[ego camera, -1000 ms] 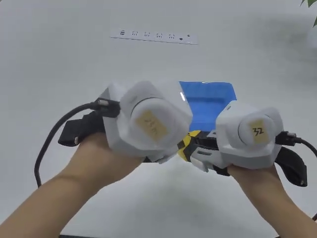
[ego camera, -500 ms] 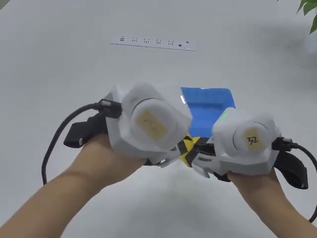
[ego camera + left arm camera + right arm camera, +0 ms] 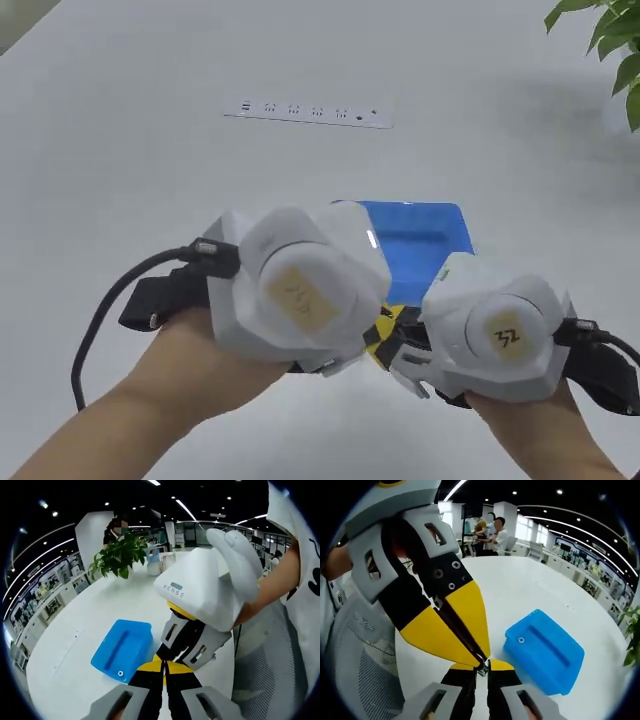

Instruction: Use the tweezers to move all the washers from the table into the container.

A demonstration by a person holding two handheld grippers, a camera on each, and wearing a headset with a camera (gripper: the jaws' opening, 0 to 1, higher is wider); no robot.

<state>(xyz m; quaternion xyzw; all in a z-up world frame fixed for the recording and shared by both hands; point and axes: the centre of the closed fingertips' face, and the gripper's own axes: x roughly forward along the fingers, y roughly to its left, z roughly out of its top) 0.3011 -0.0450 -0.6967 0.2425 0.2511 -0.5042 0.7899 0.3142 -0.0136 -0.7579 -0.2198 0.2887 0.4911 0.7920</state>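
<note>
The blue container (image 3: 420, 240) stands on the white table (image 3: 150, 180) just beyond both grippers. One small washer (image 3: 520, 640) rests on its top near a corner, also seen as a ring (image 3: 120, 673). My left gripper (image 3: 375, 335) and right gripper (image 3: 392, 340) meet tip to tip in front of the container (image 3: 122, 647). A thin dark strip, apparently the tweezers (image 3: 462, 632), runs along the seam of the left gripper's shut yellow jaws. Its end reaches my right gripper (image 3: 482, 669), whose jaws are closed on it. My left gripper (image 3: 164, 666) is shut.
A white power strip (image 3: 308, 113) lies far back on the table. Plant leaves (image 3: 610, 40) hang in at the top right. A black cable (image 3: 100, 310) trails left from the left gripper. People sit at distant desks (image 3: 495, 532).
The grippers stay pressed together tip to tip. The head camera has tilted, so they sit lower in the picture and more of the container shows.
</note>
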